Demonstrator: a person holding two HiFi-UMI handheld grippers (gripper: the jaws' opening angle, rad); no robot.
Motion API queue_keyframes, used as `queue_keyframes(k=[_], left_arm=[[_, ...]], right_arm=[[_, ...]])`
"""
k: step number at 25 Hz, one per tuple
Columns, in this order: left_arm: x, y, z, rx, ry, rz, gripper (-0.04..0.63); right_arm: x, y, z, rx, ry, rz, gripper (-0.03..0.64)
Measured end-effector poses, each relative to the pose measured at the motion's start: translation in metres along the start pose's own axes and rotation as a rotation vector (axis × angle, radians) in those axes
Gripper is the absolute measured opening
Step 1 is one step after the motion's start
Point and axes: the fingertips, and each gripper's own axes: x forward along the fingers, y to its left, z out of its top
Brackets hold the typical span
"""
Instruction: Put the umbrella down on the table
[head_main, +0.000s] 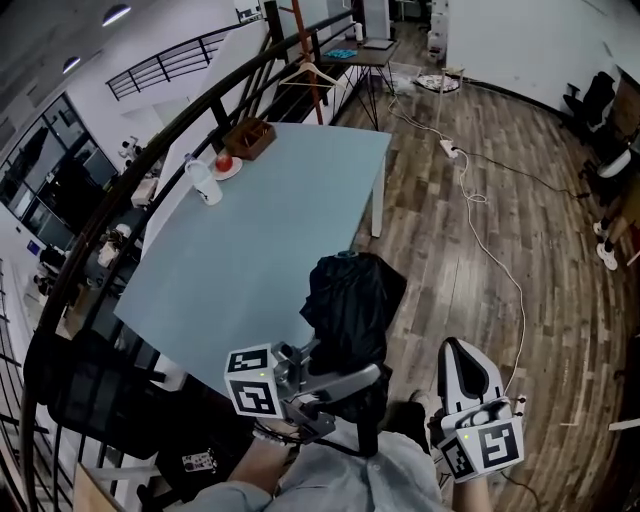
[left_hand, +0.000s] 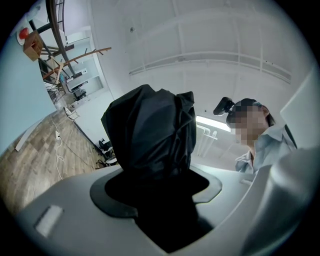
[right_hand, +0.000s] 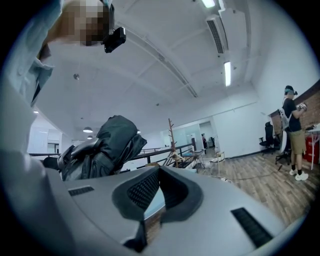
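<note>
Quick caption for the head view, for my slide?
Left gripper holds the black umbrella upright by the blue table's near corner; right gripper empty, jaws together.

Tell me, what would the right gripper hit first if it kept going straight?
Probably nothing close. The right gripper points forward and slightly upward, so it seems to clear the table, with the umbrella off to its left; a coat rack stands far ahead, depth unclear.

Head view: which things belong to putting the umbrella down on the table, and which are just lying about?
Job: umbrella; left claw, shut on it; table.
Lying about: apple; cup; box; floor cable; right claw, empty.
</note>
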Motion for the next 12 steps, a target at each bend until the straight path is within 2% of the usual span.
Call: queue_keyframes(k=[9,12], left_arm=[[0.087,0.043,0.007,0.026,-0.054,0.066,0.279],[0.121,0.056,0.012,0.042,-0.086,0.089,0.279]], right_arm=[[0.033,-0.097,0.013,0.030,-0.015,0.099,-0.005],[0.045,-0.131,0.028,0.001,-0.009,0.141,-0.004]])
